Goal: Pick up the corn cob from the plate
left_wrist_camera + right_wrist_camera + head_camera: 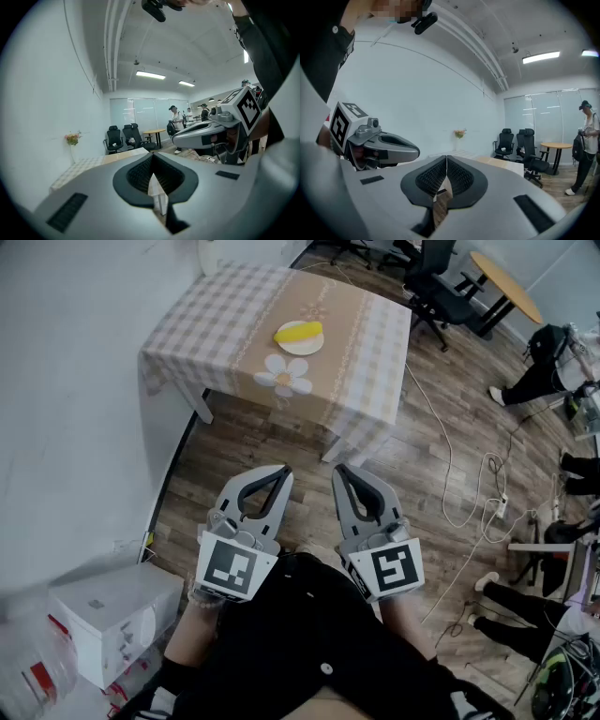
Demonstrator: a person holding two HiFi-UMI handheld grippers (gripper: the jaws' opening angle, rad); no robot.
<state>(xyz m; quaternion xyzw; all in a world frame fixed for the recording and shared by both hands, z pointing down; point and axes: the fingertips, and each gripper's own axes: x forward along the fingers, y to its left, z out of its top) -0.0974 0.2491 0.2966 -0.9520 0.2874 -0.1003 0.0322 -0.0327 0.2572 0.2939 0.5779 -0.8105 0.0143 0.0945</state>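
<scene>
I am holding the left tool [281, 471] and right tool [340, 470] side by side, both pressed together and empty. The yellow corn cob [298, 331] is lying on its plate [305, 347] on the checked tabletop [225, 315], well apart ahead. I am judging that I need to step closer, spread one tool, and approach across the cob's narrow width.

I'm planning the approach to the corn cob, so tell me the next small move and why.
Probably step toward the table. The corn cob lies on its plate, well ahead of both grippers. The left gripper and the right gripper are held close to the person's body, fingers closed on nothing, so neither can likely reach yet. One would need opening on the way.
</scene>
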